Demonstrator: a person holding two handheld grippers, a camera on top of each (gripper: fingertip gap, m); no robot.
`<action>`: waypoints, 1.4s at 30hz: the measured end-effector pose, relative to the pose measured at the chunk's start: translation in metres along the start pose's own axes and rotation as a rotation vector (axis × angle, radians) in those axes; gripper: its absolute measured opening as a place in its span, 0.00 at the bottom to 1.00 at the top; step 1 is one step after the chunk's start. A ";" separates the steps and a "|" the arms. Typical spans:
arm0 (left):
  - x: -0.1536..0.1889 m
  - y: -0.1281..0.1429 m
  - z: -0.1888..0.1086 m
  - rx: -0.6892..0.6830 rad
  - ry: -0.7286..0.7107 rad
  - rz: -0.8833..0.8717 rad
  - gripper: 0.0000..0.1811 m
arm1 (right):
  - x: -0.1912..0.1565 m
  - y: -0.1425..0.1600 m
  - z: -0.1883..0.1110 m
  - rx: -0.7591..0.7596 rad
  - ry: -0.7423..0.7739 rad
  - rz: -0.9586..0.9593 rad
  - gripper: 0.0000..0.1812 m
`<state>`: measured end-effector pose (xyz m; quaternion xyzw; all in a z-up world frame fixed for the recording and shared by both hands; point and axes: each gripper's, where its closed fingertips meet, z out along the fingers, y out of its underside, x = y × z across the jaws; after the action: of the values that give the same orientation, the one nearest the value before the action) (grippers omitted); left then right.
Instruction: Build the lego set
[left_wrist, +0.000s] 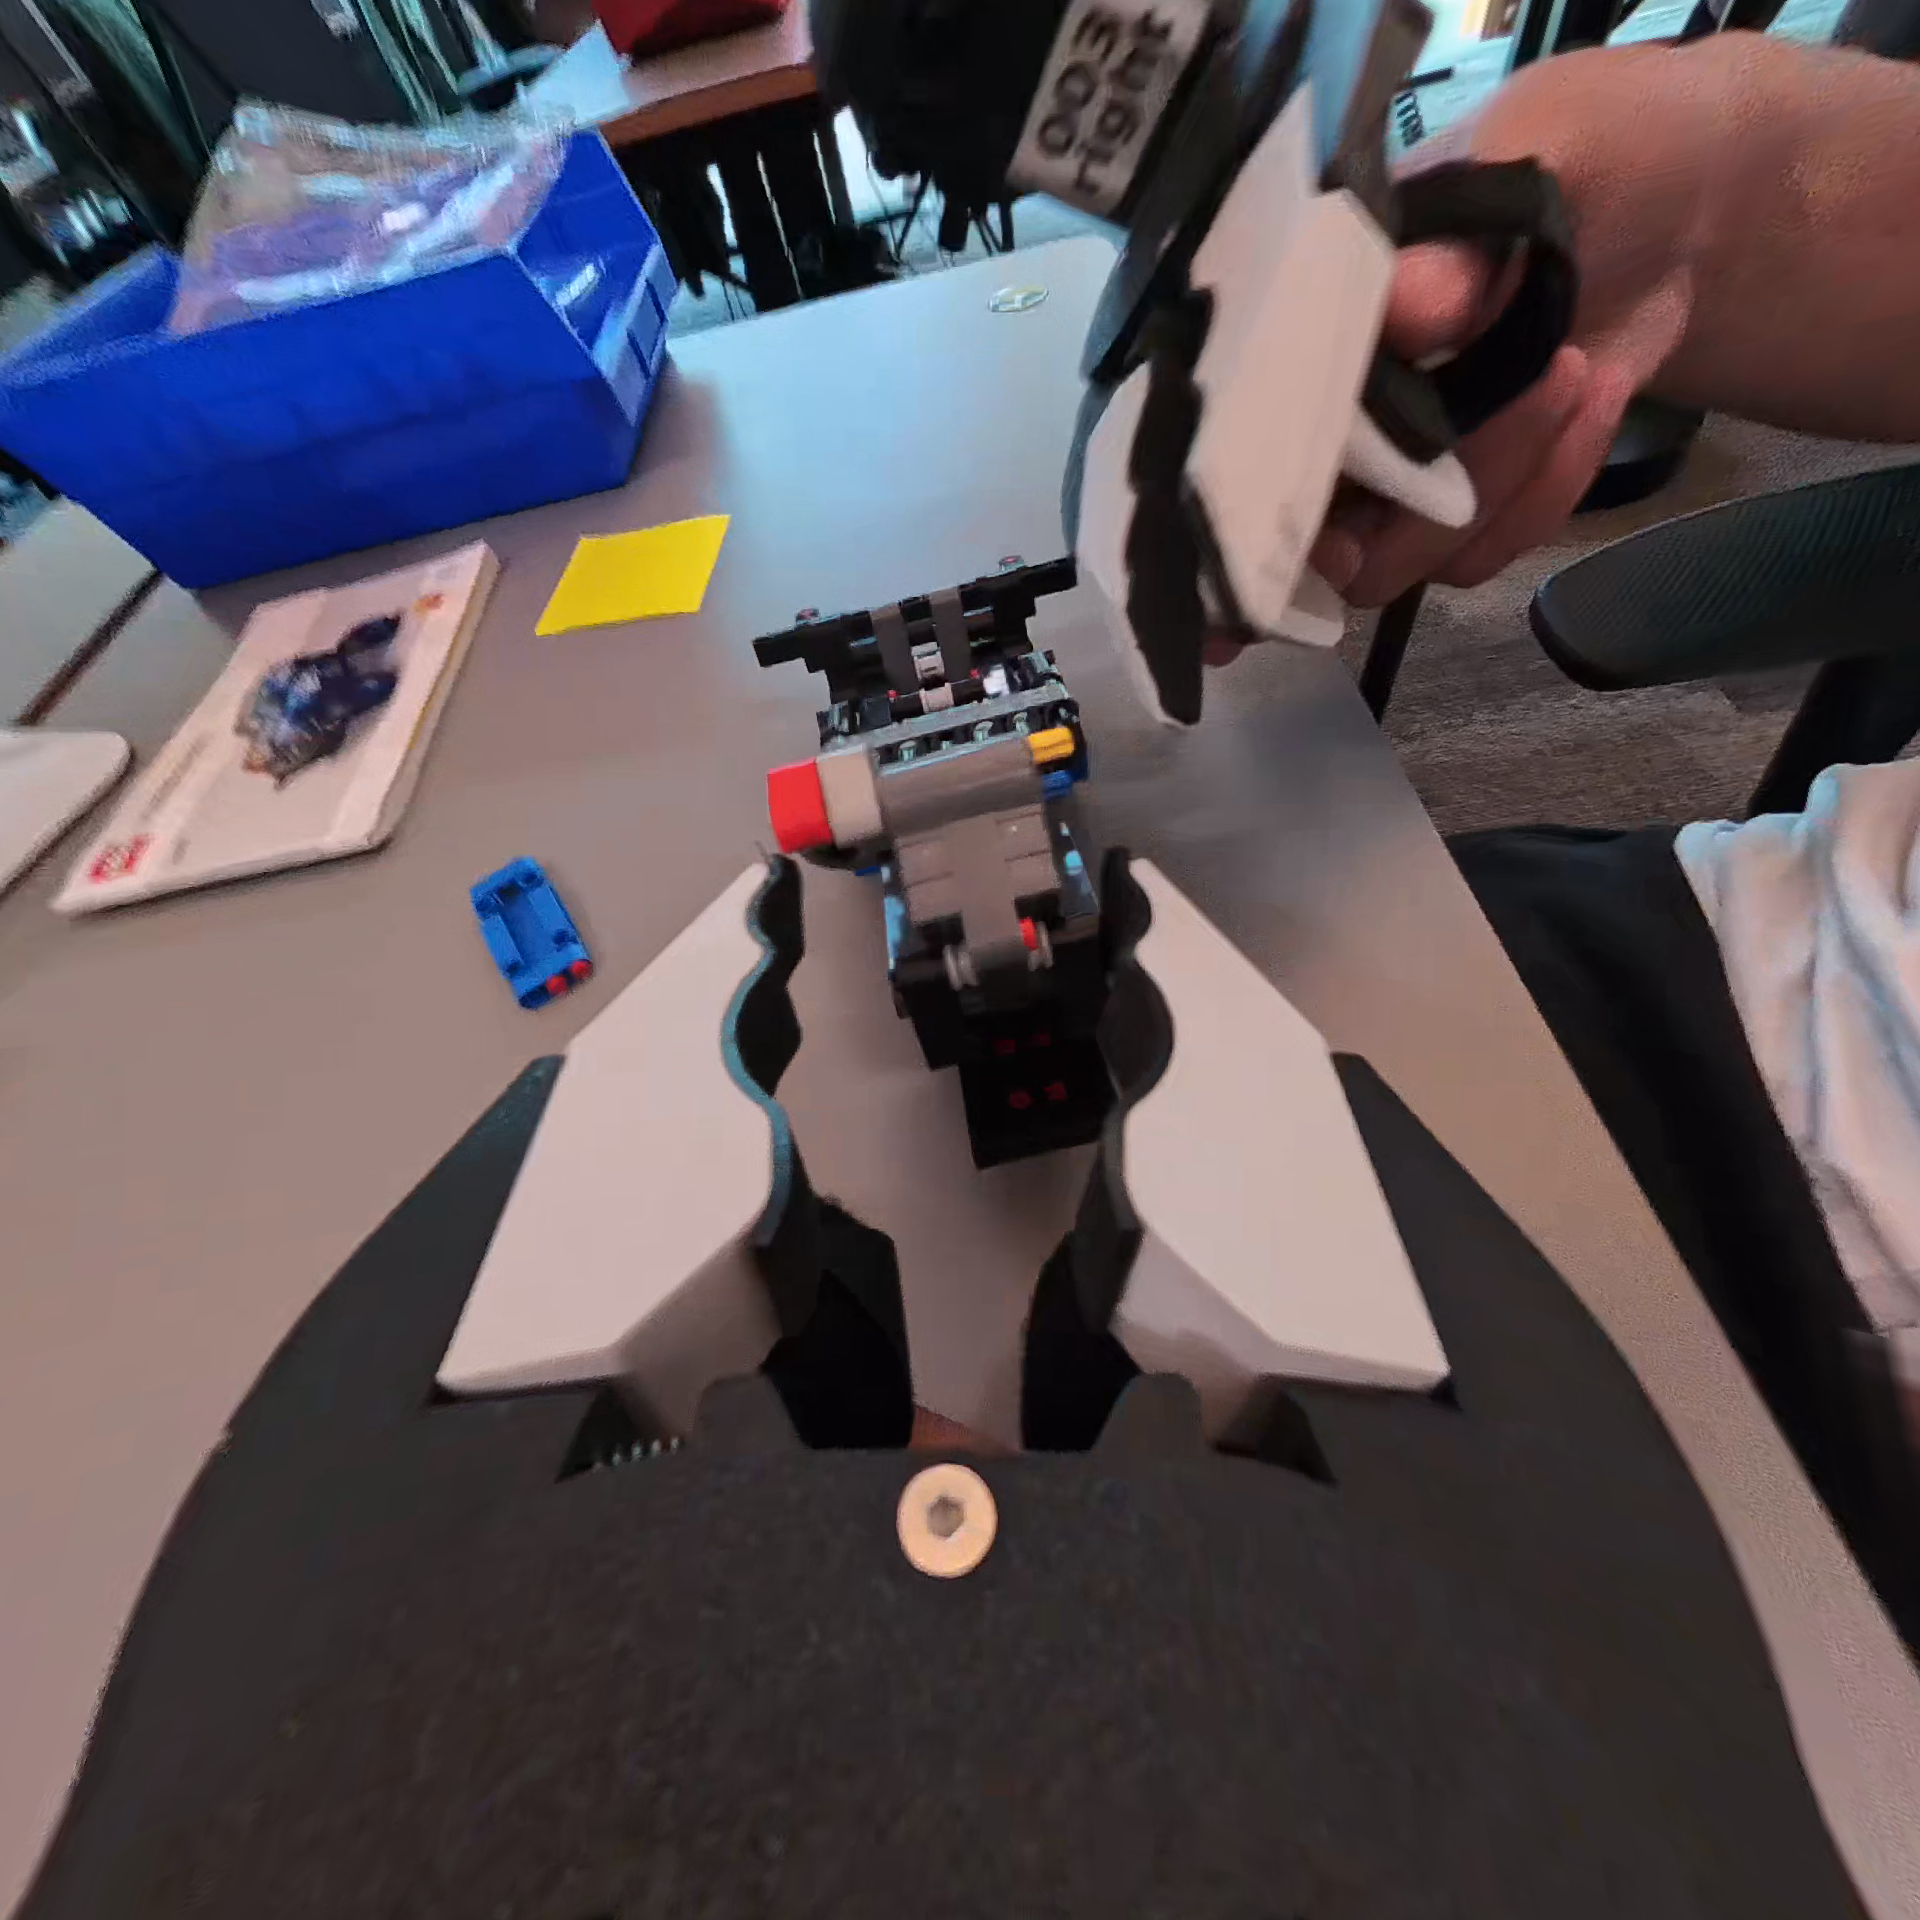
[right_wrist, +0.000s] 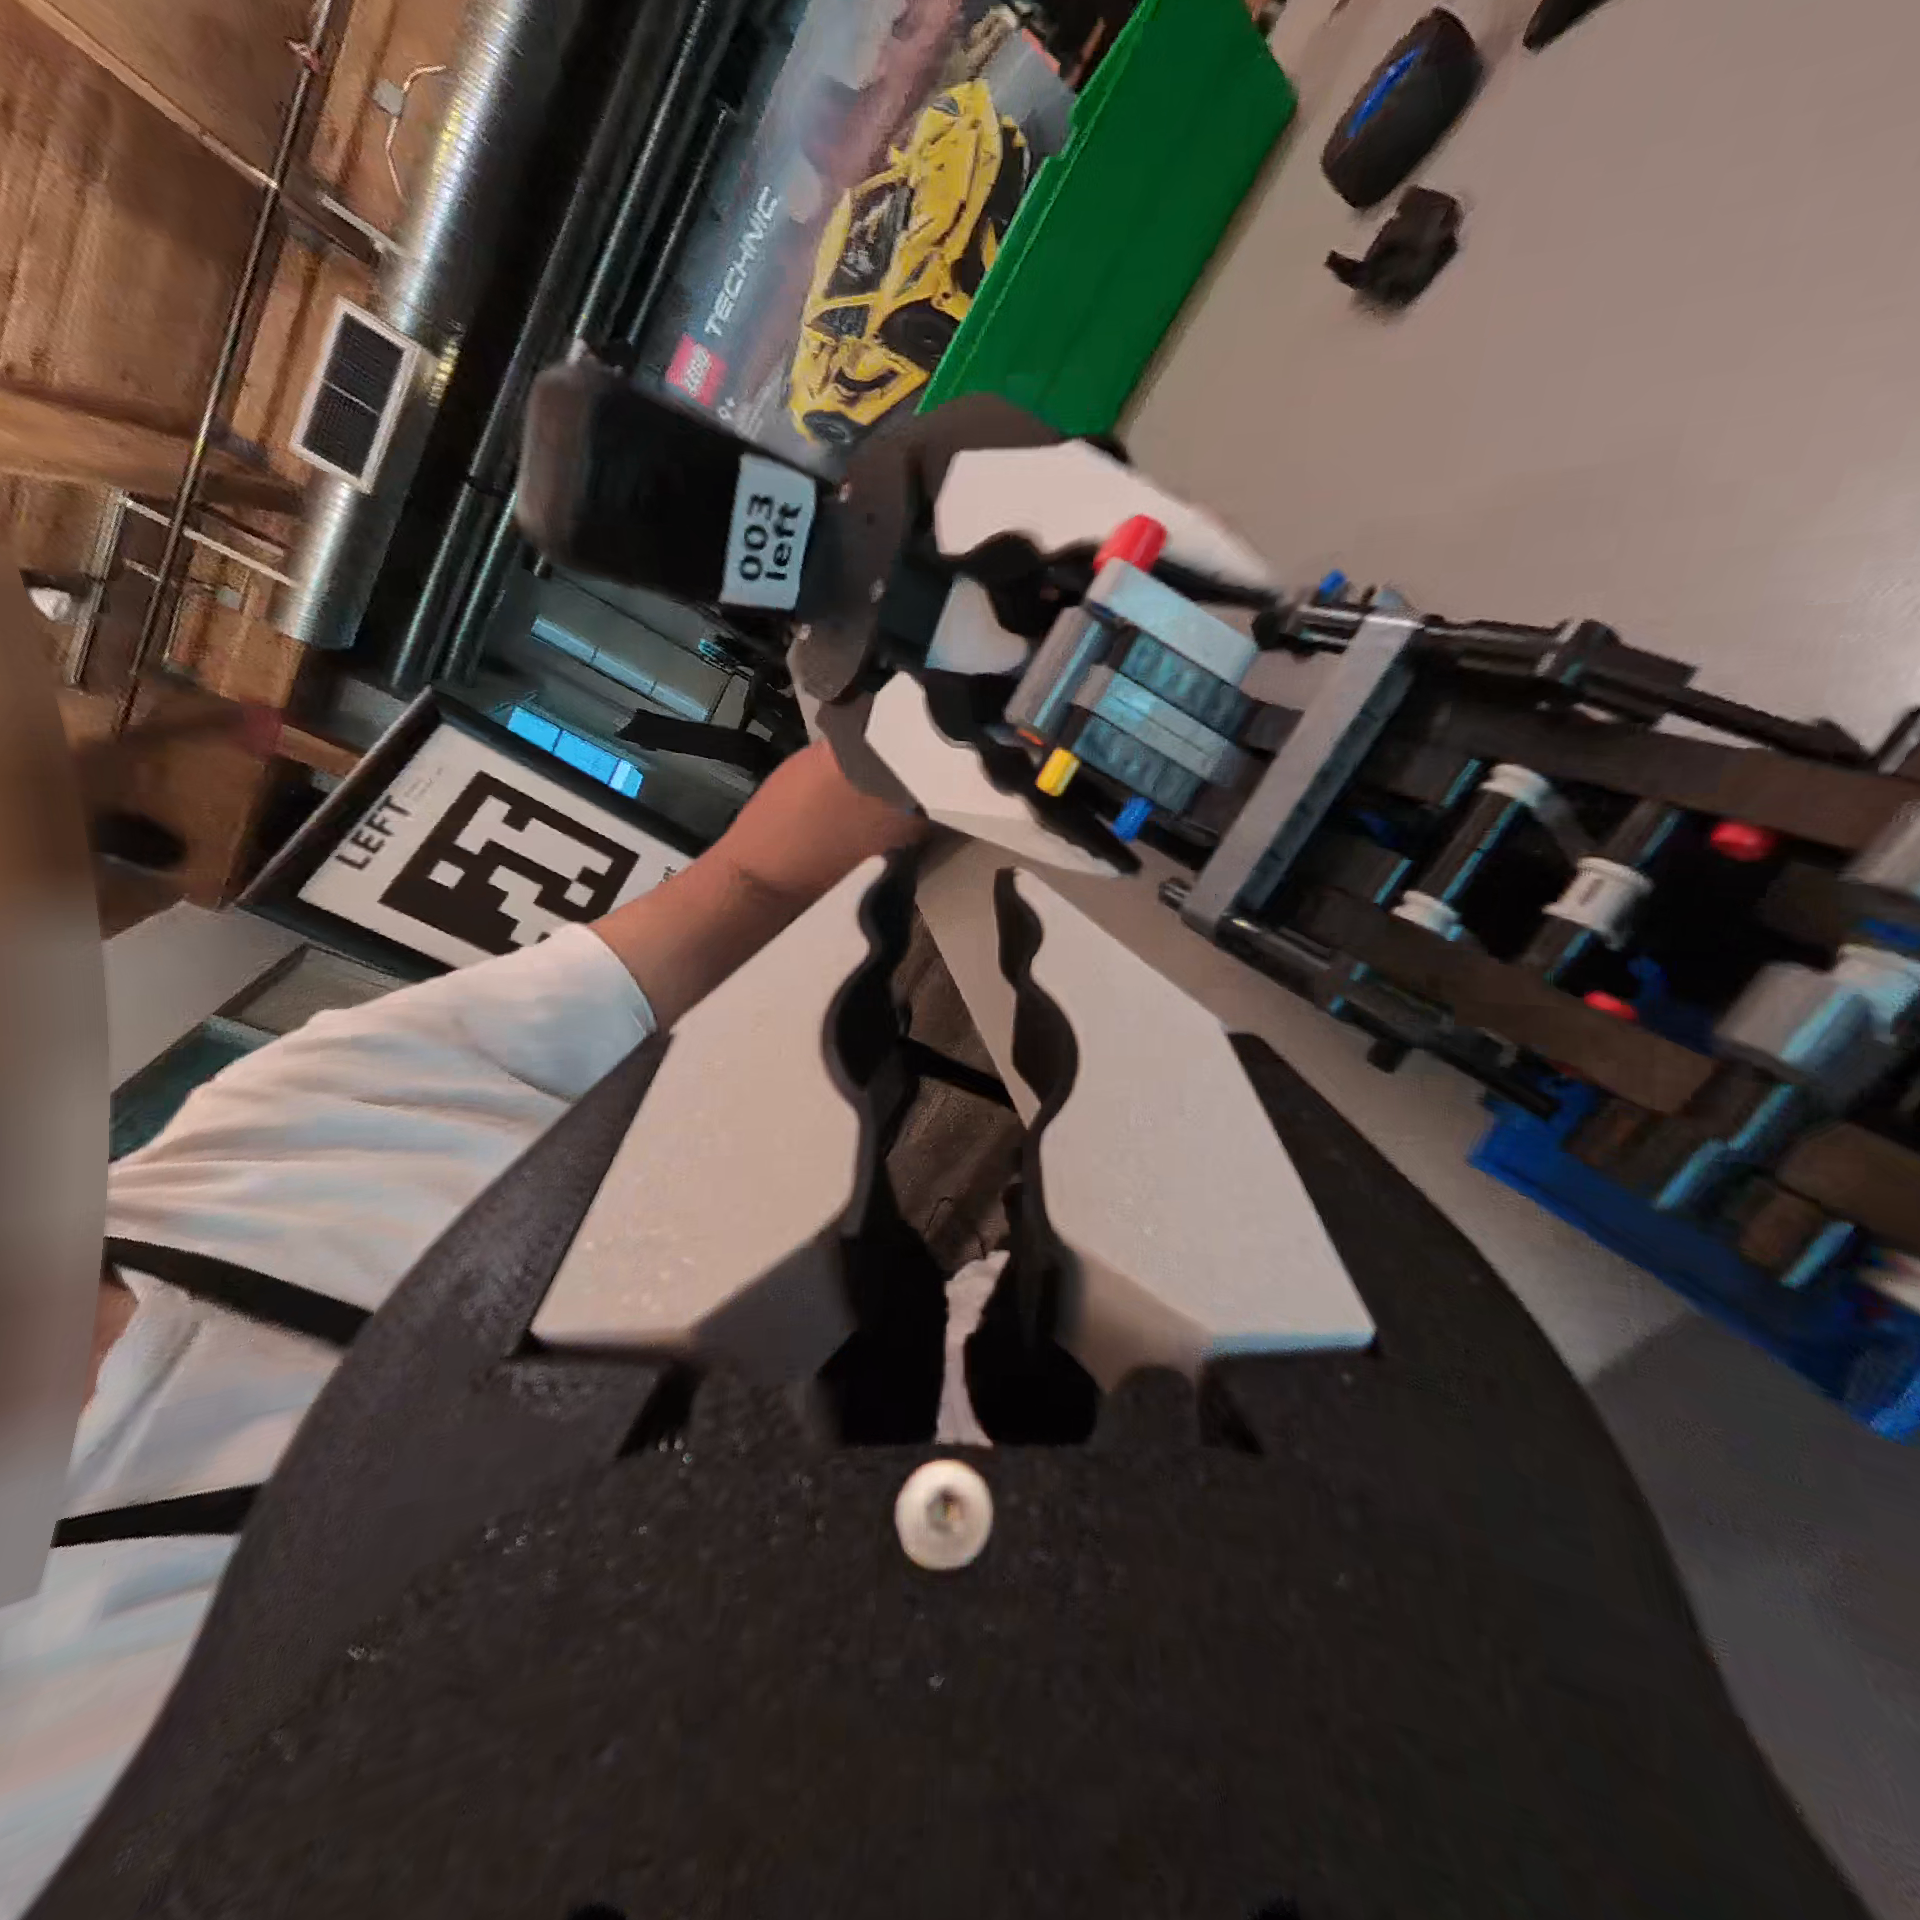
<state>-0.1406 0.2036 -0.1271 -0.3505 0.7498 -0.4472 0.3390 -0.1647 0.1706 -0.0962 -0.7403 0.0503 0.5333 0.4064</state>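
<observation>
Black bodywork and a single screw fill the bottom of the left wrist view, and from them the left gripper (left_wrist: 945, 868) reaches forward with its fingers set wide. Between them sits the near, black end of a brick-built model (left_wrist: 956, 800). The finger at 3 o'clock of it looks to be touching its side, while the finger at 9 o'clock stands clear of it with grey table (left_wrist: 914, 416) showing in the gap, so nothing is clamped. The model rests on the table, with a grey block and red cap on top and a black frame at its far end.

At 1 o'clock of the model the right gripper (left_wrist: 1174, 644) hangs above the table in a person's hand (left_wrist: 1714, 260), tips pointing down, near the model's far end but apart from it. Its own view shows its fingers narrow, a slim gap between the pads and nothing in it.

From the model, a loose blue piece (left_wrist: 530, 930) lies at 9 o'clock, a yellow square sheet (left_wrist: 639, 571) at 11 o'clock, and a booklet (left_wrist: 301, 727) at 10 o'clock. Beyond them stands a blue box (left_wrist: 364, 416) holding clear plastic bags (left_wrist: 364, 208).

The right wrist view is tilted. It shows a blue-hubbed wheel (right_wrist: 1403, 104) and a small black piece (right_wrist: 1397, 249) lying loose on the table at 1 o'clock. A green panel (right_wrist: 1122, 208) and a printed carton (right_wrist: 862, 260) lie at 12 o'clock.
</observation>
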 end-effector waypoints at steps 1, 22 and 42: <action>0.000 -0.002 0.000 0.015 -0.004 0.034 0.25 | 0.005 -0.002 -0.001 -0.005 0.016 0.015 0.09; -0.010 0.001 -0.003 0.055 -0.321 0.243 0.16 | 0.023 -0.008 0.016 -0.126 0.277 0.030 0.09; -0.015 0.007 -0.001 0.012 -0.332 0.208 0.15 | 0.038 -0.001 0.020 -0.179 0.336 -0.089 0.02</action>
<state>-0.1349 0.2193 -0.1300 -0.3380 0.7133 -0.3501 0.5043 -0.1629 0.1983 -0.1288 -0.8536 0.0371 0.3860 0.3477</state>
